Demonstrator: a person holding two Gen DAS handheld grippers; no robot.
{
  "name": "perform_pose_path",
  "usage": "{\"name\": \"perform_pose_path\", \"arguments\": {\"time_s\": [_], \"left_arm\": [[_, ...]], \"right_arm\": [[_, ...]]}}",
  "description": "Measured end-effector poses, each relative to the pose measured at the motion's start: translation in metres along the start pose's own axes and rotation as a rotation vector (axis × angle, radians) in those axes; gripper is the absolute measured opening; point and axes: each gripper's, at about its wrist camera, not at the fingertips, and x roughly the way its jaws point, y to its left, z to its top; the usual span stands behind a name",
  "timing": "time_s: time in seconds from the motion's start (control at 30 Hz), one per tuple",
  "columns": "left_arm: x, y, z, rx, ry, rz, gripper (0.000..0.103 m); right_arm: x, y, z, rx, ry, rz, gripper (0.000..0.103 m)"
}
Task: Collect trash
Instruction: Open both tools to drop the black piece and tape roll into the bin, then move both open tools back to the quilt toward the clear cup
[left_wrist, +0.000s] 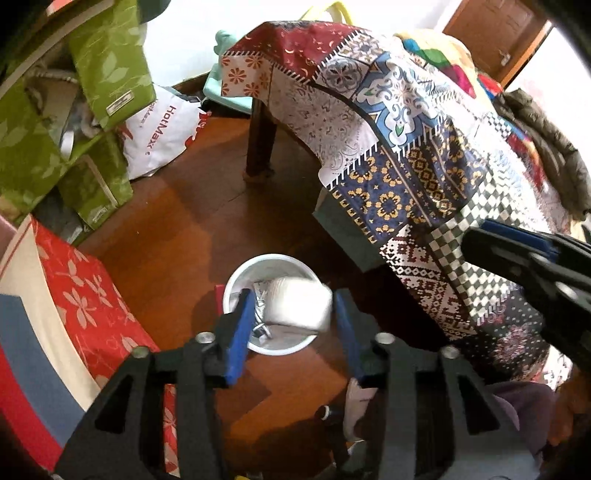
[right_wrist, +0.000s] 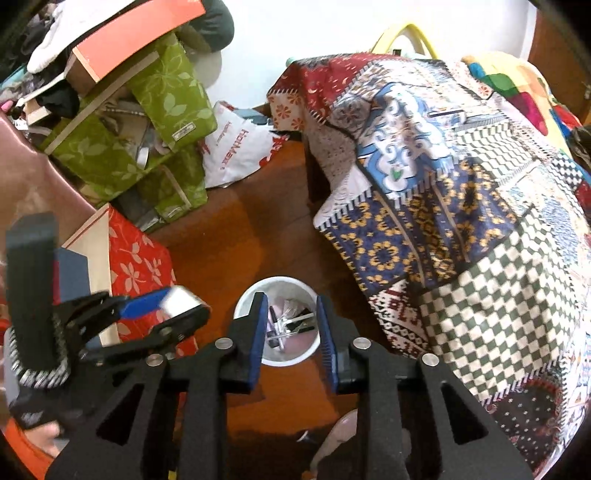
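Your left gripper, low centre, is spread wide around a blurred white box, long axis sideways, over the white bin holding scraps; your right gripper is parted, empty

Bare floor between table, boxes

R gripper jaws apart over bin.
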Motion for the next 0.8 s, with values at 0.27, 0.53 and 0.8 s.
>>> {"name": "perform_pose_path", "arguments": {"time_s": [0.27, 0.53, 0.8], "left_arm": [[-0.011, -0.015, 0.006, 0.031, -0.020, 0.021, 0.051], [-0.075, -0.038, -0.002, 0.070, -0.134, 0.019, 0.051], [-0.156, -0.080, -0.010, 0.134, -0.298, 0.003, 0.051]], "right_arm": [[-0.041, -0.014, -0.008, 0.032, -0.102, -0.002, 0.051], [-0.099, -0.021, -0.020, 0.032, -0.220, -0.013, 0.051], [-0.169, -0.032, -0.047, 0.015, -0.357, -0.066, 0.051]]}}
